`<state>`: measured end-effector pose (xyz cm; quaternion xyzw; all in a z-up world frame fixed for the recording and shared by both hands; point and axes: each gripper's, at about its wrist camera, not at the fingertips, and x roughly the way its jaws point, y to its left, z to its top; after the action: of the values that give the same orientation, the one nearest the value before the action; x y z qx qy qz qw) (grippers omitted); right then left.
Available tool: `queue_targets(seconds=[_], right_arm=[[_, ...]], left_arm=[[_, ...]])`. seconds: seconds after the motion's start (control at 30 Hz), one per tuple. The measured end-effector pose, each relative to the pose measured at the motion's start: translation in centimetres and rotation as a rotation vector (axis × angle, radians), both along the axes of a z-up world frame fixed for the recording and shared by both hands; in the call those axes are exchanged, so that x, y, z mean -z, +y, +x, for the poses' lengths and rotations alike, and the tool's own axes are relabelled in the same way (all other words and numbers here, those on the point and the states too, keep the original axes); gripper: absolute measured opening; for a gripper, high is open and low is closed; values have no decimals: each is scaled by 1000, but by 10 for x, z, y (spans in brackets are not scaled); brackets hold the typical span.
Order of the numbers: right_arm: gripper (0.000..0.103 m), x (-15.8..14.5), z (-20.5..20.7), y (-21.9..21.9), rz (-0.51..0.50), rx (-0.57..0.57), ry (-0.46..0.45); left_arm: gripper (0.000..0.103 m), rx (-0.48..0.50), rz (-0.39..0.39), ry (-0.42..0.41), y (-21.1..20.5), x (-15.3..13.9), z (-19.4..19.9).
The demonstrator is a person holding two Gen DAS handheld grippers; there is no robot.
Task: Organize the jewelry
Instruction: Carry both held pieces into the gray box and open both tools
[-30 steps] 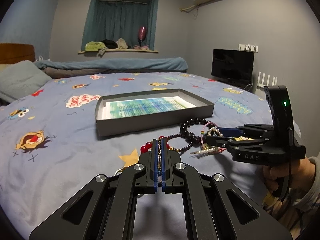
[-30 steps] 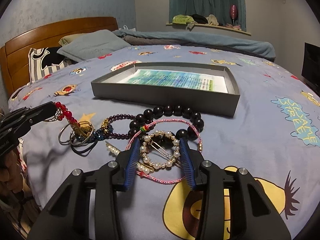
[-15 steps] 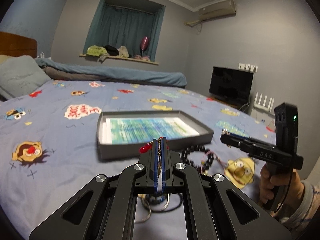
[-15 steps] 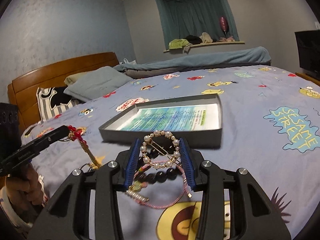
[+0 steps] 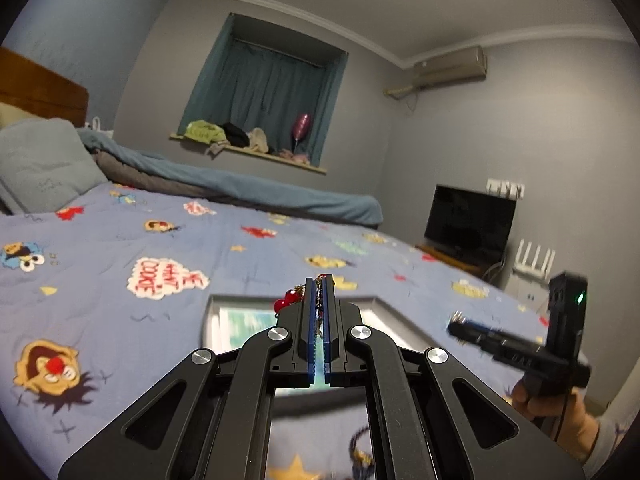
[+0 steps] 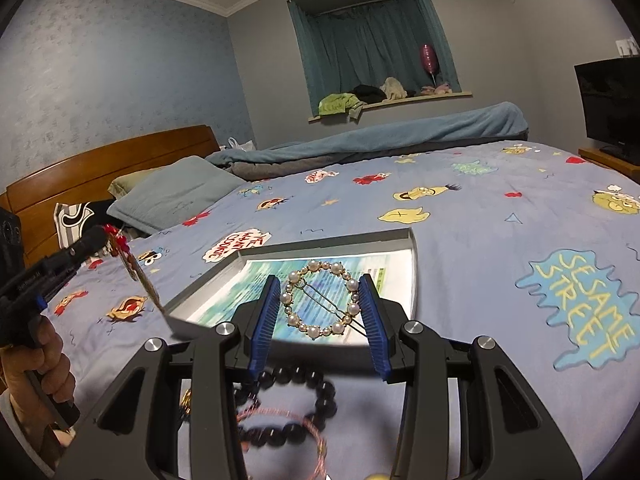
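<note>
pearl hairpin pin seemingly slants right.

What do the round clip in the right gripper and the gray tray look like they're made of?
The round hair clip in the right gripper looks like gold-toned metal wire ringed with glossy faux pearls; the beads shine white, and a thin metal pin crosses the ring. The gray tray looks like matte cardboard, probably a box lid: thin, straight walls and no gloss. The printed sheet inside appears to be paper.
</note>
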<state>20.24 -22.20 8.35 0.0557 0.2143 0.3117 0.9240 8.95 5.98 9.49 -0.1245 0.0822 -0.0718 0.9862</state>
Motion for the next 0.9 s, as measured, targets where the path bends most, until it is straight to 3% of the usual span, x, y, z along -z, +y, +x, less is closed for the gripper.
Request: queue_targets(seconds=[0.13, 0.37, 0.63, 0.83, 0.87, 0.9], right_arm=[[41, 7, 19, 15, -50, 3, 28], [41, 22, 38, 40, -167, -1, 71], [41, 38, 49, 63, -278, -15, 122], [45, 41, 49, 66, -301, -21, 116], [47, 41, 48, 66, -300, -23, 110], [55, 40, 47, 65, -297, -24, 103]], left_arm=[[3, -7, -15, -2, 4, -3, 22], [3, -1, -48, 117, 5, 22, 60], [3, -3, 42, 312, -13, 51, 84], [4, 5, 67, 415, -14, 68, 91], [6, 4, 67, 419, -13, 69, 91], [17, 1, 62, 419, -12, 70, 90]])
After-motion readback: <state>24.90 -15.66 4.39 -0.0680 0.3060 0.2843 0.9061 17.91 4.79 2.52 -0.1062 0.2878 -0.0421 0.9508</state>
